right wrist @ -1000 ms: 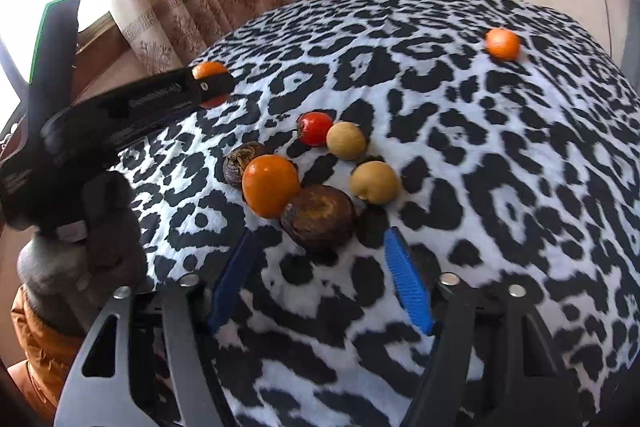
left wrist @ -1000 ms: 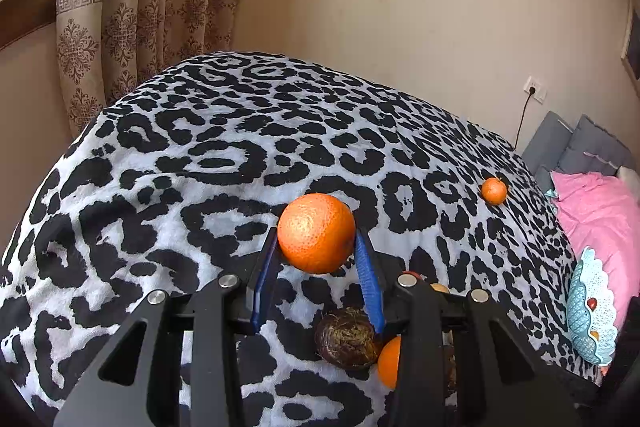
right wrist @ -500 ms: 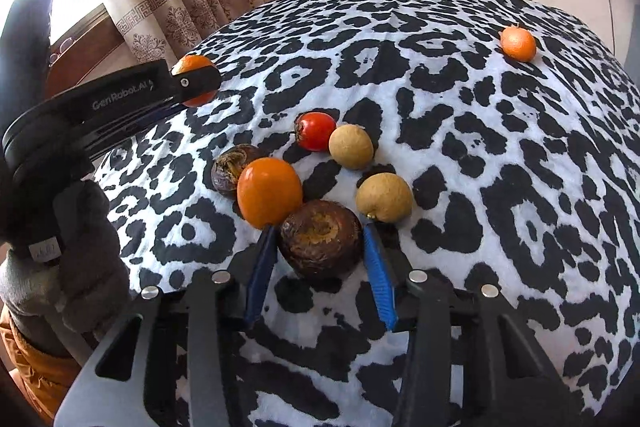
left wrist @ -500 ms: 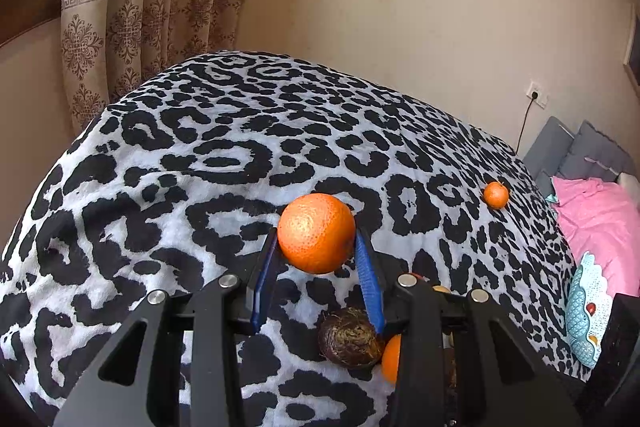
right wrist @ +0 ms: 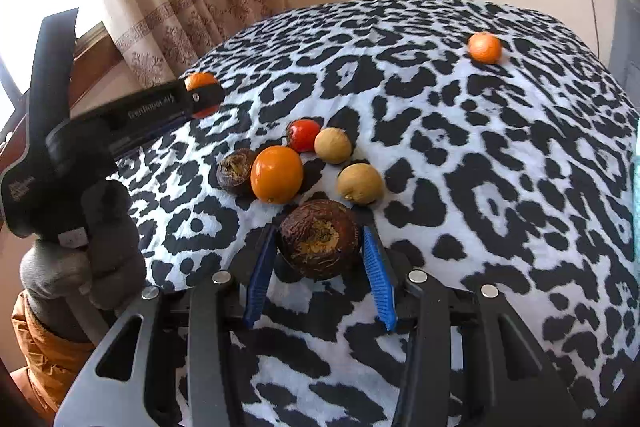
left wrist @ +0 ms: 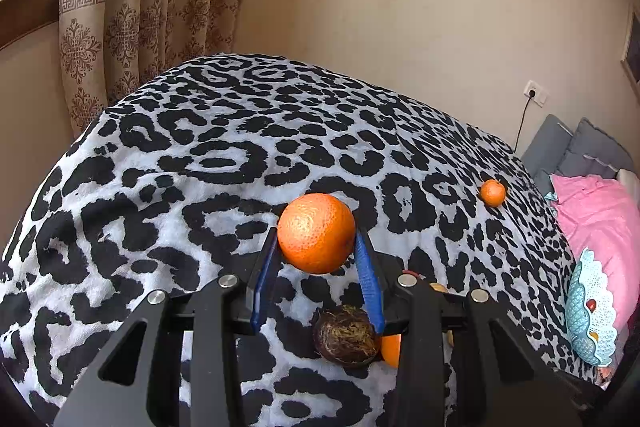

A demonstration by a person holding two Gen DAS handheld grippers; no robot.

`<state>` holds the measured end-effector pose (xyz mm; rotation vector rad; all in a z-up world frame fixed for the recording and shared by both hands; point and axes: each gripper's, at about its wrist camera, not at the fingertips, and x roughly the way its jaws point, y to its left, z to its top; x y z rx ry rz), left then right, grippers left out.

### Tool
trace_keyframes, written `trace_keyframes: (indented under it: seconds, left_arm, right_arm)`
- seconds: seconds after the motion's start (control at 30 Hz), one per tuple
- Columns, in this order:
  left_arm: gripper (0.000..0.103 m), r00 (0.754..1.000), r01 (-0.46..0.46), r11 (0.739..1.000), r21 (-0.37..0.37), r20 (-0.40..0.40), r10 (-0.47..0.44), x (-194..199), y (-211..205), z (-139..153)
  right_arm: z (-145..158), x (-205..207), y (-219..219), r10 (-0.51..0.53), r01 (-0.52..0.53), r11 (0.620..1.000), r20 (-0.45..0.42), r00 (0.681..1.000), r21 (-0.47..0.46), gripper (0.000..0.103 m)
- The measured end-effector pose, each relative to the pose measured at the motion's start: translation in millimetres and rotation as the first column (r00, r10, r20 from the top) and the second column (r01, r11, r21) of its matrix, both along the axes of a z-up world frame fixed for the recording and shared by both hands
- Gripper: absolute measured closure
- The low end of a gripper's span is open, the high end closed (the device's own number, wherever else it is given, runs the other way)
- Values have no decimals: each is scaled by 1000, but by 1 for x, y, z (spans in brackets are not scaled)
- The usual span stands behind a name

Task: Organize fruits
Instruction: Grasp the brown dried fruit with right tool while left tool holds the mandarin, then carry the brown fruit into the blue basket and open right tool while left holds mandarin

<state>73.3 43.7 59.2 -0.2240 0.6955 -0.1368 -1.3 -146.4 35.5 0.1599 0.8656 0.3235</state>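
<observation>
My left gripper point(left wrist: 316, 233) is shut on a large orange point(left wrist: 314, 223) and holds it above the leopard-print bedspread point(left wrist: 200, 163). In the right wrist view that left gripper point(right wrist: 200, 97) juts in from the left, the orange point(right wrist: 199, 79) peeking over its tip. My right gripper point(right wrist: 319, 231) is shut on a dark brown wrinkled fruit point(right wrist: 318, 245), a blue pad on each side of it. Just beyond lie a smooth orange fruit point(right wrist: 277, 174), a second brown fruit point(right wrist: 233, 171), a red tomato point(right wrist: 304, 135) and two tan round fruits point(right wrist: 333, 145) point(right wrist: 360, 183).
A small mandarin point(right wrist: 485, 47) sits alone far back on the right of the bed. A turquoise lace-edged basket point(left wrist: 588, 311) rests by a pink blanket point(left wrist: 592, 211) at the right edge. A gloved hand point(right wrist: 96, 255) holds the left gripper. Curtains and a wall stand behind.
My right gripper slid forward around the dark brown fruit and its jaws came together on it. The left gripper with the orange stayed put.
</observation>
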Motion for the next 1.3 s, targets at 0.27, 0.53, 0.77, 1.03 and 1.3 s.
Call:
trace_keyframes:
  seconds: [0.27,0.53,0.77,1.03,1.3]
  left_arm:
    - [66,1000,9,1000,9,6,-9,-3,-5,0]
    - [65,1000,11,1000,17,9,-11,-3,-6,0]
    - [66,1000,21,999,30,13,-22,-4,-11,-1]
    - [65,999,29,999,43,15,-30,-5,-16,-2]
    - [65,999,34,998,56,11,-35,-6,-21,-5]
  right_arm:
    - [14,-16,-29,-80,80,997,32,996,19,58]
    - [31,-30,-73,-198,196,980,85,976,34,58]
    - [42,-44,-117,-313,310,950,117,942,49,58]
    - [48,-63,-171,-451,447,893,135,882,60,58]
    - [37,-73,-205,-528,526,849,104,843,55,58]
